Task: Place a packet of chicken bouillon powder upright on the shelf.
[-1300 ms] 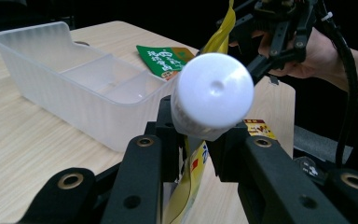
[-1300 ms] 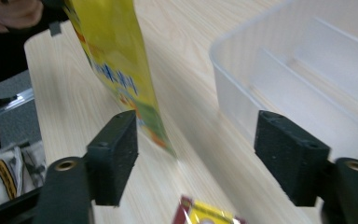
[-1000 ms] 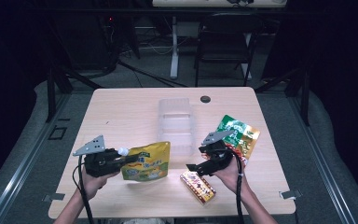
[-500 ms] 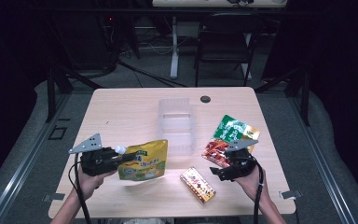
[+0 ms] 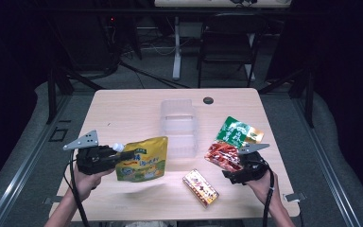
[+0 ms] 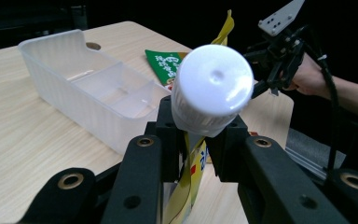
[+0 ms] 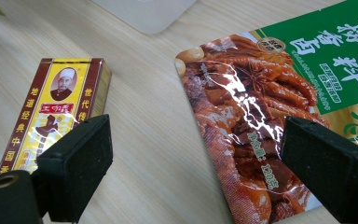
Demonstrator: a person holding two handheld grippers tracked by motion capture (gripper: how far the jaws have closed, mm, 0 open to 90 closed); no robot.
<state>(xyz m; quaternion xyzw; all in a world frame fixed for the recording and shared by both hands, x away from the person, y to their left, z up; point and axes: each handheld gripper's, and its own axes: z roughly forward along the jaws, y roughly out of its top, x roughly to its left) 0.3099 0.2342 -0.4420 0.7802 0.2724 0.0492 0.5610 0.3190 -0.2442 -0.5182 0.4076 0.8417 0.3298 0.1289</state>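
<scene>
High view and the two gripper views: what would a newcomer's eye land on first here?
First the yellow spouted pouch, lifted off the table near its front left, with the left gripper shut just below its white cap. Next the green-and-red snack packet lying flat at the right, where the right gripper, whose jaws have just been opening, stands open with nothing between them. A clear plastic bin sits mid-table, a small yellow box near the front edge.

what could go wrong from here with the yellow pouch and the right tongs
1. The left tongs pinch the yellow pouch just below its white cap, so the hanging body may swing or slip.
2. The open right tongs straddle bare table between the boxed packet and the red-green snack bag; closing might catch the wrong one.
</scene>
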